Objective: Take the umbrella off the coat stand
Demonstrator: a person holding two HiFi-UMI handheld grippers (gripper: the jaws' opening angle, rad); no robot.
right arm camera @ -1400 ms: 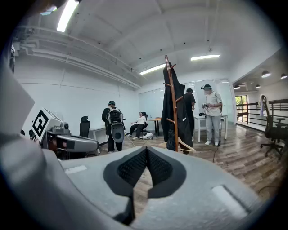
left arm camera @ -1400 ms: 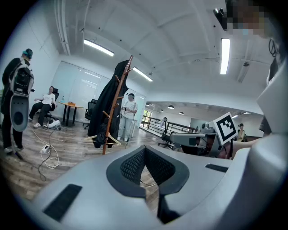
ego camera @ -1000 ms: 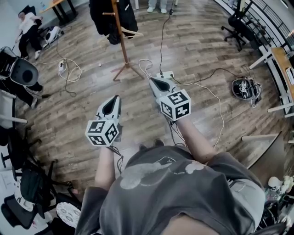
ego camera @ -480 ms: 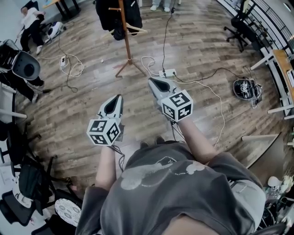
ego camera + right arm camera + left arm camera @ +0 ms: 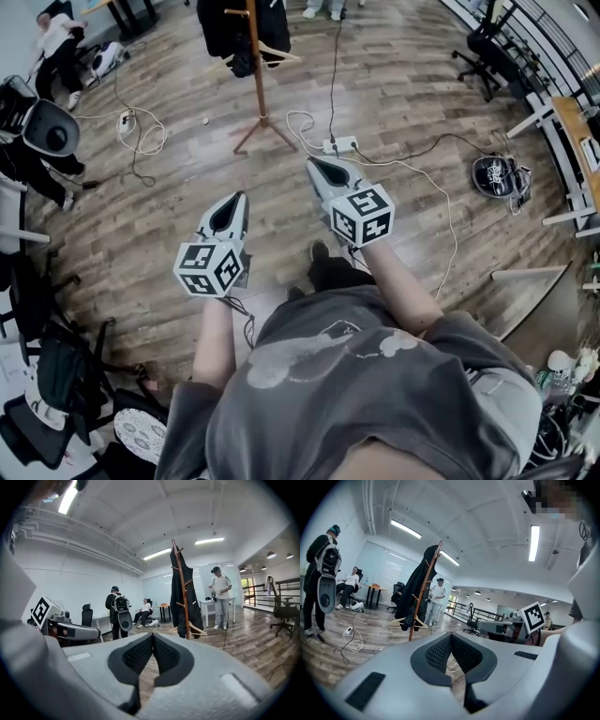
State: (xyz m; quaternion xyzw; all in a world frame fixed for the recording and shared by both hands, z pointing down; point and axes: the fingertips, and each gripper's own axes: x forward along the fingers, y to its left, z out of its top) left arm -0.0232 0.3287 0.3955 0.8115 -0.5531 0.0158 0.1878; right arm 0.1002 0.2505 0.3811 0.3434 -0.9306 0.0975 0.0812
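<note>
A wooden coat stand (image 5: pixel 256 75) rises from the plank floor at the top of the head view. A dark coat (image 5: pixel 228 28) and a bare wooden hanger (image 5: pixel 274 54) hang on it. I cannot tell an umbrella apart from the dark hanging things (image 5: pixel 417 595), seen also beside the pole (image 5: pixel 180 592). My left gripper (image 5: pixel 235 200) and right gripper (image 5: pixel 315 165) point toward the stand from well short of it. Both are shut with nothing between the jaws, the pads meeting at the tips in the left gripper view (image 5: pixel 451 635) and the right gripper view (image 5: pixel 153 637).
A white power strip (image 5: pixel 339 145) and loose cables (image 5: pixel 141 141) lie on the floor between me and the stand. A dark helmet-like object (image 5: pixel 497 178) lies at right, with office chairs (image 5: pixel 483 47) beyond. A person with a backpack device (image 5: pixel 42 136) stands at left, and others (image 5: pixel 219 597) behind the stand.
The stand has shifted slightly right in the head view. A dark shoe and leg now show under the right gripper. Both grippers stay shut and keep their places in the frame.
</note>
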